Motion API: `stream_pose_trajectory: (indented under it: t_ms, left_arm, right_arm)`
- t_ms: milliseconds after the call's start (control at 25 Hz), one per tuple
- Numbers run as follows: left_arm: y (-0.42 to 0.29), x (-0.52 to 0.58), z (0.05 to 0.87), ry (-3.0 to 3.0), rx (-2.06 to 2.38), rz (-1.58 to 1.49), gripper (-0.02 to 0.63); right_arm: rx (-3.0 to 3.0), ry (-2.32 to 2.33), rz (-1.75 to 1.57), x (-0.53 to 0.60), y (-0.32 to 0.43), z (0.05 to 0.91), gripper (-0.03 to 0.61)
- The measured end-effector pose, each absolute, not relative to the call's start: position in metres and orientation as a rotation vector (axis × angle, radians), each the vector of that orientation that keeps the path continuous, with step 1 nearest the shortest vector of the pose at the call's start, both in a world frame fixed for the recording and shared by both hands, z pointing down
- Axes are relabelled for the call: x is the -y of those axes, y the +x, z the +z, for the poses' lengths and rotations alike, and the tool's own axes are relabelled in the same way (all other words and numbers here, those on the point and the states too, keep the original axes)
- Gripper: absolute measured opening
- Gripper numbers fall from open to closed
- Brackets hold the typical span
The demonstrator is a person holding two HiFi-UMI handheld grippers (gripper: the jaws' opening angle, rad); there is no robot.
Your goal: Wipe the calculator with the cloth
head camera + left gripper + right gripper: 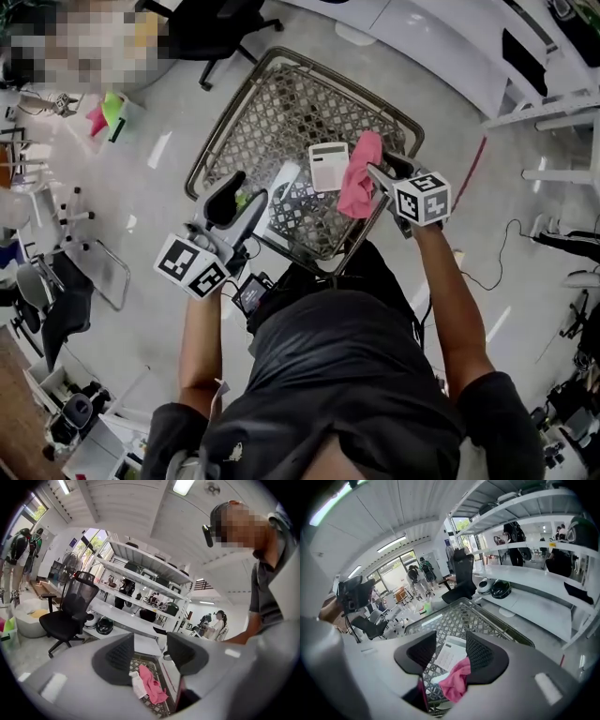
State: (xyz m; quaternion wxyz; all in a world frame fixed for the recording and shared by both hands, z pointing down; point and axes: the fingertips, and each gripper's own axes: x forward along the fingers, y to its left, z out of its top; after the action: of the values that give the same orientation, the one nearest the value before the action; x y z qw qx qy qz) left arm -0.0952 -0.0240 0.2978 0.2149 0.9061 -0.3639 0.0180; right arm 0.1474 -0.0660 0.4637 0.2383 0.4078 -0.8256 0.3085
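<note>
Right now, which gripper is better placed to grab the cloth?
Right. The right gripper has its open jaws right at the cloth, next to the calculator. The left gripper, also open, is farther off, at the table's other side.

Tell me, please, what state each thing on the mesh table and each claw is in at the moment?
calculator, lying flat, keys up, on the mesh table.
cloth, bunched up beside the calculator, not gripped.
white object, lying flat on the calculator's other side.
right claw, open, poised over the cloth without pressing on it.
left claw, open, nothing between its jaws.
</note>
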Motion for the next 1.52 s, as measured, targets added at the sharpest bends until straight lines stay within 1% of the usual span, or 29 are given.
stream_pose_trajectory:
  t_ms: [360,640,880,1080,1160,1280,1400,1520]
  left_arm:
    - [-0.091,0.036,0.33,2.435,1.031,0.083,0.236]
    - [-0.088,0.044,0.349,2.386,1.044,0.087,0.236]
    - [-0.088,0.046,0.362,2.352,1.05,0.101,0.236]
    - [-0.087,0.049,0.371,2.342,1.052,0.105,0.236]
    - [-0.086,0.05,0.372,2.34,1.05,0.103,0.236]
    - [-0.084,0.051,0.371,2.342,1.046,0.097,0.236]
    - [-0.081,0.053,0.369,2.345,1.044,0.09,0.236]
    - [-0.083,0.054,0.369,2.343,1.049,0.088,0.236]
  right_arm:
    - [2.109,1.0,0.996,0.069,0.149,0.584,0.192]
    - [1.982,0.919,1.059,0.059,0.149,0.661,0.209]
    - [1.895,0.862,1.054,0.052,0.148,0.704,0.213]
    - [1.881,0.803,0.93,0.056,0.15,0.711,0.21]
    - [1.869,0.765,0.84,0.055,0.151,0.713,0.196]
    - [1.859,0.779,0.762,0.057,0.153,0.715,0.127]
    - [1.85,0.834,0.799,0.059,0.159,0.715,0.079]
    - [1.846,0.911,0.922,0.061,0.164,0.713,0.054]
